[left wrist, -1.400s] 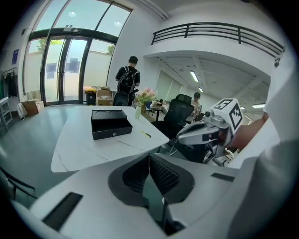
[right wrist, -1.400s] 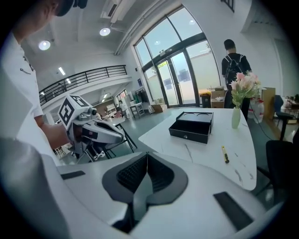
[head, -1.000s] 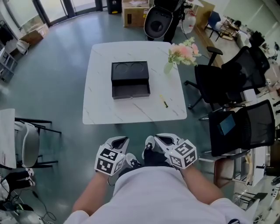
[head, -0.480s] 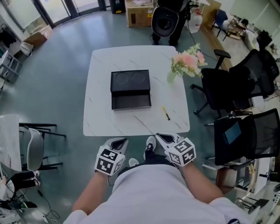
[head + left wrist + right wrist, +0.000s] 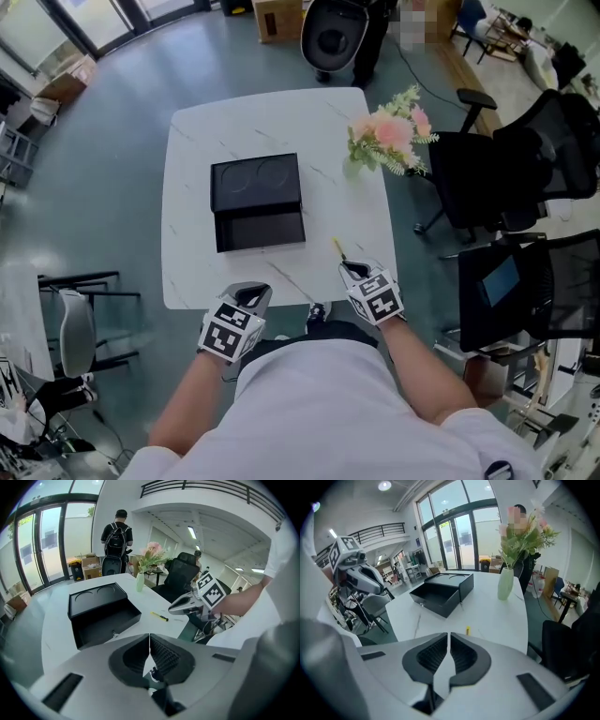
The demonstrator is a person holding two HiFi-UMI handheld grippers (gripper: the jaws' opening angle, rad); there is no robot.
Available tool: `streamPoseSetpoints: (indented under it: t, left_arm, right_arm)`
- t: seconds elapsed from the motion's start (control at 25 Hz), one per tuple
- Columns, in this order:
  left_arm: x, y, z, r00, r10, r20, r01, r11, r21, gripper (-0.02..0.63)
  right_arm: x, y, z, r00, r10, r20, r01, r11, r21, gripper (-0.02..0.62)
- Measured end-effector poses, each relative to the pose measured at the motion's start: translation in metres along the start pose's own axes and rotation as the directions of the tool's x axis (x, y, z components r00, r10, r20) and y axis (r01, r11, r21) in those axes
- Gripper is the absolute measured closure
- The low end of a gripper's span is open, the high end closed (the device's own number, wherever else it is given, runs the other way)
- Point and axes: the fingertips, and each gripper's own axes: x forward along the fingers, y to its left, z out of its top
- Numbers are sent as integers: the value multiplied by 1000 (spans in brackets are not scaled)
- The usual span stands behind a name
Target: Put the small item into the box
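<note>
A black box (image 5: 258, 202) lies on the white marble table (image 5: 337, 202), its lower tray open toward me; it also shows as the box (image 5: 101, 611) and the box (image 5: 443, 591) in the gripper views. The small item, a thin yellow stick (image 5: 339, 249), rests near the table's front right edge, just ahead of my right gripper (image 5: 353, 270). My left gripper (image 5: 253, 293) hovers at the front edge, left of it. In the left gripper view the stick (image 5: 159, 616) lies past the shut left gripper (image 5: 149, 635). The right gripper (image 5: 448, 635) is shut and empty, with the stick (image 5: 468, 630) just beyond.
A vase of pink flowers (image 5: 384, 139) stands at the table's right side. Black office chairs (image 5: 511, 159) crowd the right, and a chair (image 5: 75, 323) stands at left. A person with a backpack (image 5: 117, 531) is beyond the far edge.
I have moved up to the table. Both grippers went forward from over the floor to the table's front edge, and the right one now sits close behind the yellow stick.
</note>
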Motion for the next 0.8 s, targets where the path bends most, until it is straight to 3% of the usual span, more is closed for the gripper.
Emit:
streamPoseSetpoints:
  t: [0.32,0.44,0.52,0.8]
  left_arm:
    - [13,24,23,1000,20,2,-19,999,-30,589]
    - [10,33,24,1000,19,-9,-20,999,-25,589]
    - [10,40,22,1000,14,-19,-15,1000,-21,589]
    - [8,49,21,996,-69,-52,72,996,54,589]
  right_arm:
    - [32,-25,-9,997,-36,-61,32,997,-64,571]
    - [39,-27,-17,993,-35,-116,29,998,-55,507]
    - [42,-29,-18,988,-57,-146,48,997,-65,497]
    - [56,-32,-37,964,-111,-241,113,994,-4,498]
